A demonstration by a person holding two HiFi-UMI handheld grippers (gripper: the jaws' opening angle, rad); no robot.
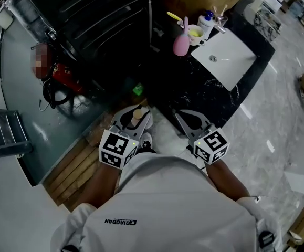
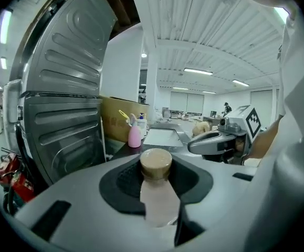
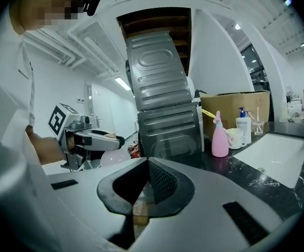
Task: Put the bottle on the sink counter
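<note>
Gripping tan-capped bottle (image 2: 157, 190) in left gripper (image 1: 136, 115), shirt (image 1: 173, 203) lettered QIAODAN

Ceiling strip lights (image 2: 198, 71) glare brightly; fisheye edges vignette black, near foreground blurred.

Right gripper (image 3: 147, 163) jaws closed tip to tip, nothing between. Left gripper (image 3: 102, 139) at far left, pale blob under it, probably the bottle (image 3: 112, 157). Pink sprayer (image 3: 219, 138) stands on black counter (image 3: 236, 168) near white sink (image 3: 278, 155).
</note>
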